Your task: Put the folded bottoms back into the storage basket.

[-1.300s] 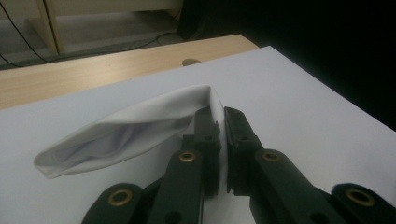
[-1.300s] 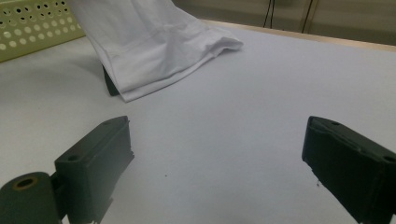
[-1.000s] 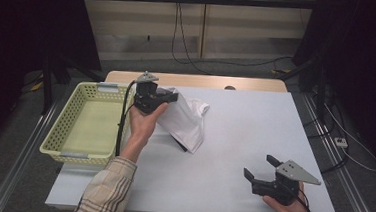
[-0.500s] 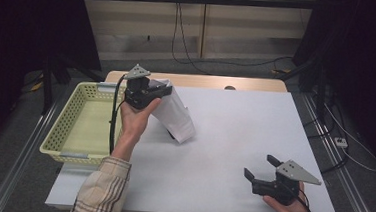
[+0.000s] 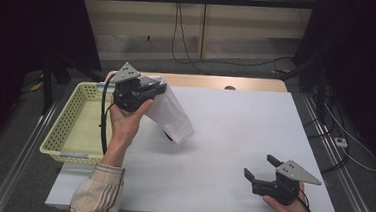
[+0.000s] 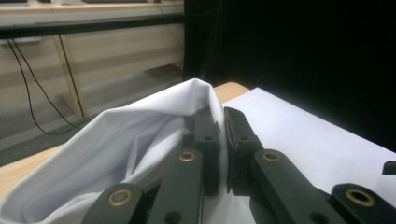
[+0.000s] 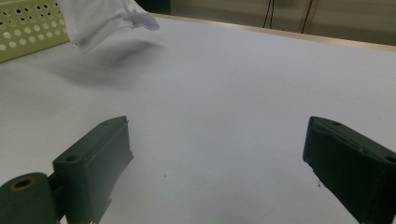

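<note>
Item: white cloth (image 5: 168,114), soft fabric, creased; poss. a garment, can't tell which.
Cloth posn: lifted at its upper edge, hangs slanting down to the right from the left hand-held gripper (image 5: 152,88); lower end at or just above the desk, contact not clear. Sits just right of the basket, over the desk's left-middle part.
L gripper state: jaws nearly together, pinching a fold of the cloth; in the left gripper view the fabric (image 6: 140,135) bunches to the left of the jaws and wraps over the tip of one.
L gripper posn: raised above desk, near the basket's far right corner; grey plate on top, black cable trailing down along the forearm, plaid sleeve below.
R gripper: right hand-held gripper (image 5: 263,167) low at the desk's near right corner, well apart from the cloth; jaws wide, nothing between them. Its own view shows bare desk between the jaws, cloth (image 7: 100,18) far off at top left.
Basket: pale yellow-green perforated plastic basket (image 5: 66,127), at the desk's left edge; inside looks bare.
Surface: desk (image 5: 234,134), white top, wood strip along far edge.
Room: dark surrounds; pale panelled wall behind w/ cables hanging, grey floor, metal rails either side of desk.
</note>
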### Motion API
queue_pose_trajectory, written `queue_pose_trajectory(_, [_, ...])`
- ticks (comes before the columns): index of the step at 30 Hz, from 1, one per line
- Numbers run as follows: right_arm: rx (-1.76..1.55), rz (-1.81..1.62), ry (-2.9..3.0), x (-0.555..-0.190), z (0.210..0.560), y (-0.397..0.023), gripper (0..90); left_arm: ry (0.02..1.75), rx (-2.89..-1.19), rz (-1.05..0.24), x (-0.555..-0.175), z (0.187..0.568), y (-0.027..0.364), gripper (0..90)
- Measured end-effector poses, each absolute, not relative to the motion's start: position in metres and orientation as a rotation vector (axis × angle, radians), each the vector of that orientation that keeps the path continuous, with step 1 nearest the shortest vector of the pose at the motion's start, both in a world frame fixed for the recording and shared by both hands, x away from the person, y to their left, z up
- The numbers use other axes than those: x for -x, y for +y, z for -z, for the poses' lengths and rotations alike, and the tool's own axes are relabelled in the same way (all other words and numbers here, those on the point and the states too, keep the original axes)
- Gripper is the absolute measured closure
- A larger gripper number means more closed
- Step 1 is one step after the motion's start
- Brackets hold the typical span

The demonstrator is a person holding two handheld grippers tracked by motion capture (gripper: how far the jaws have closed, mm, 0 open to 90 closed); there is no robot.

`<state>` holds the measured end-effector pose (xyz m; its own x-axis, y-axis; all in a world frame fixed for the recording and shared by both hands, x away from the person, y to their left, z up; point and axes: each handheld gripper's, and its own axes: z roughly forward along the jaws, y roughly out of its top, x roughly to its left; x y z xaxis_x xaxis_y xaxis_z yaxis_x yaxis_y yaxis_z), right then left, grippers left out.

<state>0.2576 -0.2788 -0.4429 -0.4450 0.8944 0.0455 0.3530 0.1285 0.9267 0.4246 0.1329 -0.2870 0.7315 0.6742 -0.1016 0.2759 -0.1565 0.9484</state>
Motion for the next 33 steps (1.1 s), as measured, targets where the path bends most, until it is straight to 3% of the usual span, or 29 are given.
queue_pose_trajectory(33, [-1.184, -1.307, 1.884, -0.257, 0.443, -0.279, 5.7, 0.719, -1.647, -0.568, -0.377, 0.245, 0.198, 85.5])
